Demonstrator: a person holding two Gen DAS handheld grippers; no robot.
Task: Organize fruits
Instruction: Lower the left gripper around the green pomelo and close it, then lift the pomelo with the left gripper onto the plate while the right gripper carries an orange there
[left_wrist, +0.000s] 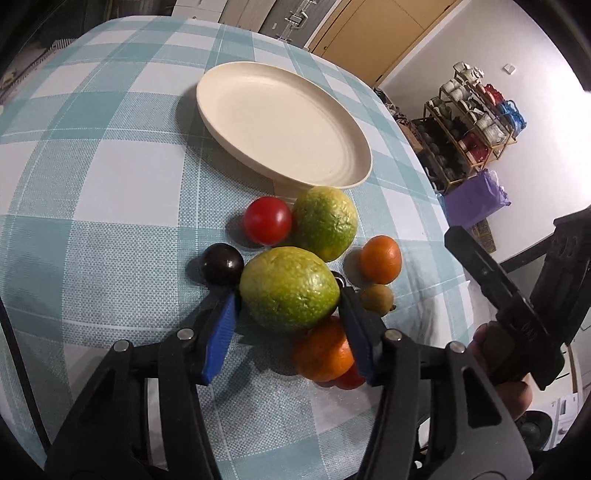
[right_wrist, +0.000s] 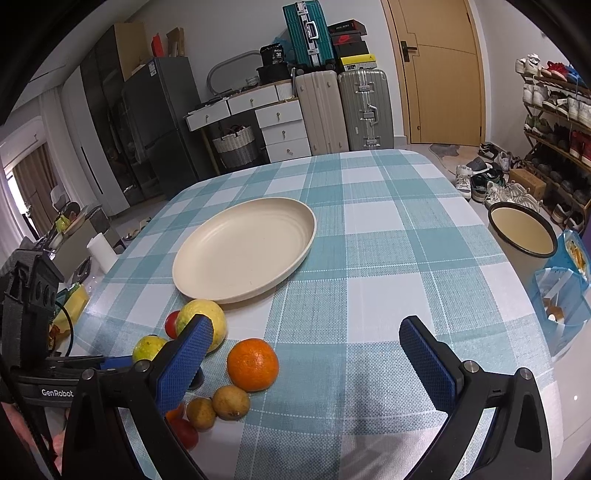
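- Fruits are gathered in a loose cluster on the table (right_wrist: 388, 229), just beside the near rim of a cream plate (left_wrist: 280, 122), which is round, shallow, matte and holds nothing.
- The table is covered by a woven cloth checked in teal and white.
- A large green-yellow fruit (left_wrist: 290, 288) with dimpled, glossy skin sits between the blue ribbed fingers (left_wrist: 218, 339) of the left gripper (left_wrist: 288, 314); the pads are seen at both its sides, but whether they are pressing it cannot be told.
- A second green-yellow fruit (left_wrist: 325, 221) of the same bumpy skin lies touching a smooth red tomato (left_wrist: 267, 220), both just short of the plate.
- A dark, shiny plum (left_wrist: 222, 264) lies at the left of the held fruit.
- A small orange (left_wrist: 380, 258) and a small dull yellow-brown fruit (left_wrist: 376, 297) lie at its right.
- A larger orange (left_wrist: 323, 350) and a red fruit are partly hidden under the left gripper's right finger.
- The right gripper (right_wrist: 306, 354) is held over the cloth with its fingers spread wide apart and nothing between them.
- A round cream pot (right_wrist: 522, 236) with a dark rim stands at the table's right edge, and a blue plastic bag (right_wrist: 561, 295) lies near it; what they contain cannot be made out.
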